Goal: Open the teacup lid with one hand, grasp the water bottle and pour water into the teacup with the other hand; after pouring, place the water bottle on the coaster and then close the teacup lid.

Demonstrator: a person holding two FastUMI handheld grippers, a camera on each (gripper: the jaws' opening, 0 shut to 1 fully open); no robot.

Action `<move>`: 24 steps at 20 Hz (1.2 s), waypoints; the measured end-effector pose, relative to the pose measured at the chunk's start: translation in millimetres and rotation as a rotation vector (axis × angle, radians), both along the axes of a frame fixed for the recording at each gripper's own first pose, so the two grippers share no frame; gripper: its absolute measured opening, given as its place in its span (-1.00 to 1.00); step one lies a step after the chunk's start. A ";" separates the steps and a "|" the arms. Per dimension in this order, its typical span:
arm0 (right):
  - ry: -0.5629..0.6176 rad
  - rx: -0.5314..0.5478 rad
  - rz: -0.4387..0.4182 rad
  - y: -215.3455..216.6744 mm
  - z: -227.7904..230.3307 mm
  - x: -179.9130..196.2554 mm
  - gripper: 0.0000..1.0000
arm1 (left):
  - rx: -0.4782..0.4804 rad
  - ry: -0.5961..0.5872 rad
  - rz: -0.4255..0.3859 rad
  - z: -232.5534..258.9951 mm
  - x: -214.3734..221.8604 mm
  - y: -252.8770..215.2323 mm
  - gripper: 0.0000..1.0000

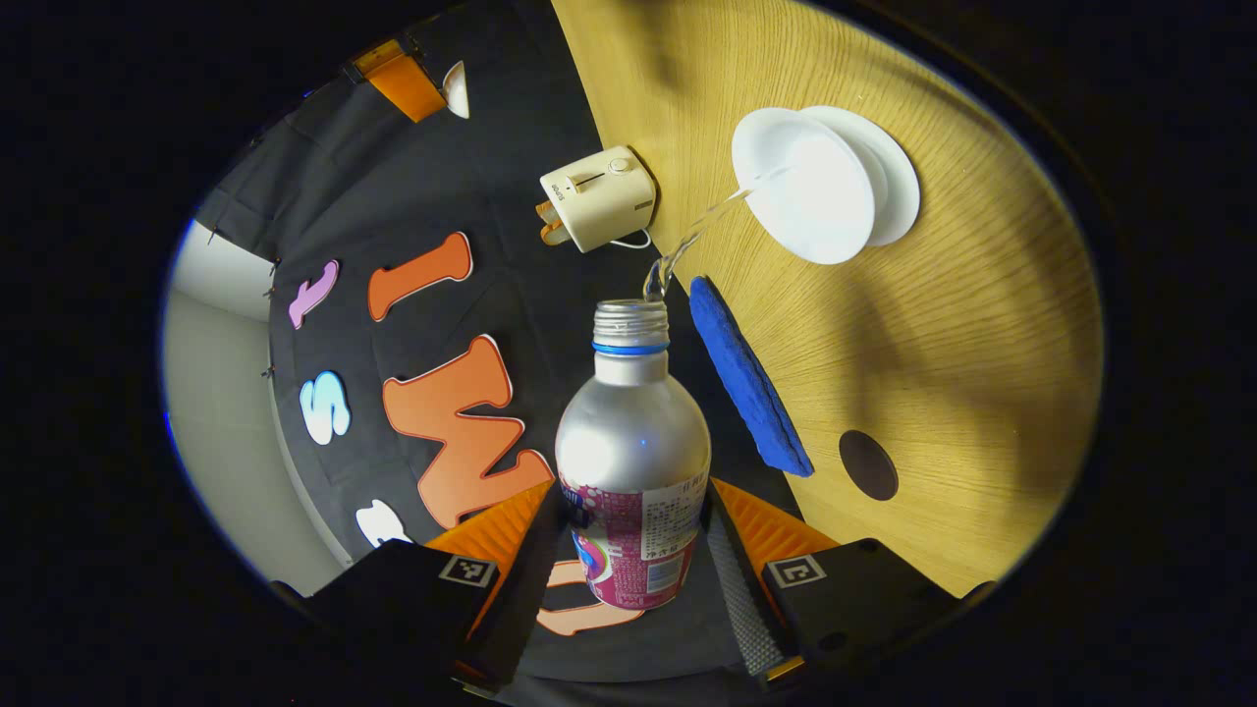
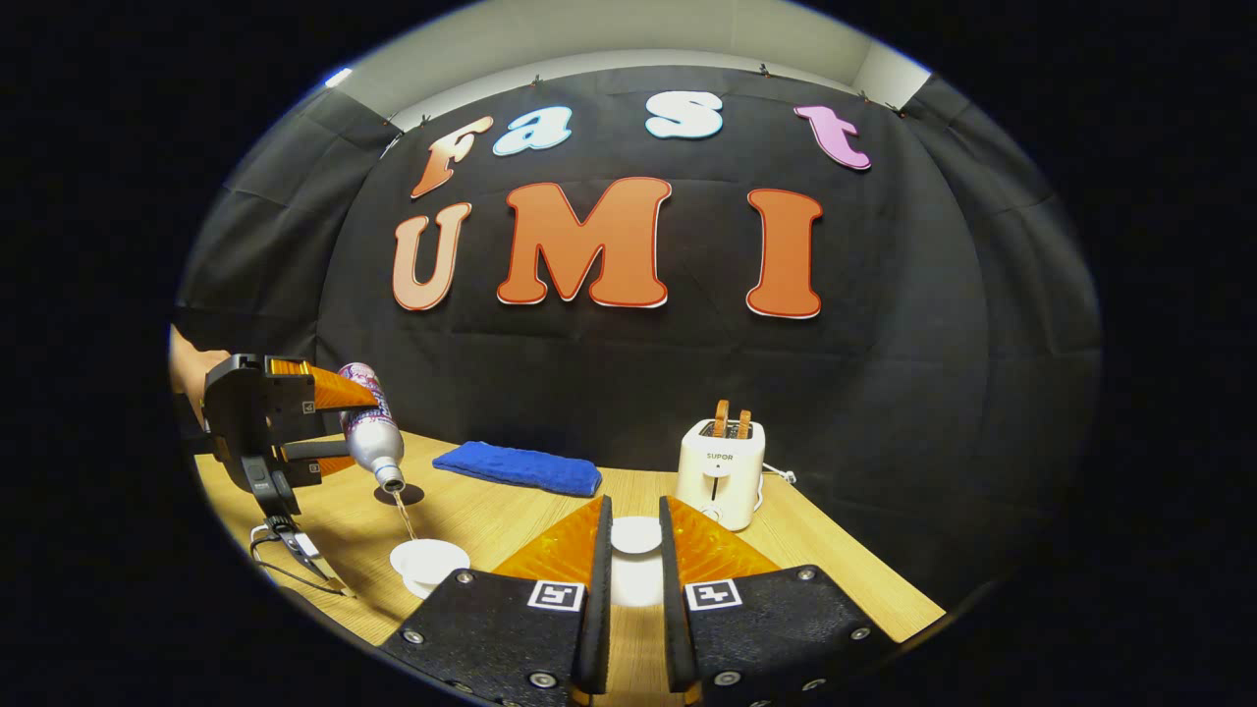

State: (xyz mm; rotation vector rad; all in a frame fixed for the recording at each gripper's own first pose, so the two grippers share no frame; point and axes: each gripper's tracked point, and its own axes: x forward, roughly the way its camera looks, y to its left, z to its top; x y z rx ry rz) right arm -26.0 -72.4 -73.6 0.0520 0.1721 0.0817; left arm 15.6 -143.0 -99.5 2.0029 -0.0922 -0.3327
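Table (image 2: 511,516): one bottle (image 1: 633,462), one teacup (image 1: 820,196)

Dim booth light, soft table (image 1: 933,324) shadows, strong fisheye bending at edges.

White toaster (image 2: 720,471), blue towel (image 2: 519,467) on wooden table (image 2: 815,560).

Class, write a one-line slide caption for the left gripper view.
Left tongs tip the water bottle, sending a thin stream into the open teacup on the wooden table.
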 end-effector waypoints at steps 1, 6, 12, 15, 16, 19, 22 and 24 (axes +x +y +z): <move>-0.004 -0.002 0.000 -0.1 0.6 0.7 -0.54 | 0.004 -0.003 -0.001 1.1 0.1 1.5 0.70; -0.008 -0.010 0.004 2.3 2.6 0.9 -0.54 | 0.023 -0.028 -0.017 13.7 4.2 -2.7 0.70; -0.003 -0.004 0.004 4.0 0.4 1.3 -0.53 | 0.055 -0.047 -0.027 18.2 7.6 -4.7 0.70; -0.001 -0.007 0.012 7.1 -1.3 2.3 -0.54 | 0.080 -0.054 -0.040 14.2 7.2 -7.8 0.73; -0.001 -0.008 0.011 8.1 -1.8 2.2 -0.54 | 0.090 -0.058 -0.044 12.6 6.9 -9.2 0.66; 0.001 -0.011 0.017 9.6 -2.6 1.5 -0.53 | 0.114 -0.059 -0.053 9.0 6.8 -11.5 0.70; 0.003 -0.011 0.022 11.4 -4.6 0.1 -0.53 | 0.137 -0.067 -0.067 6.8 3.4 -15.3 0.66; 0.001 -0.009 0.025 12.9 -2.9 0.4 -0.63 | 0.148 -0.073 -0.075 6.9 3.6 -16.3 0.66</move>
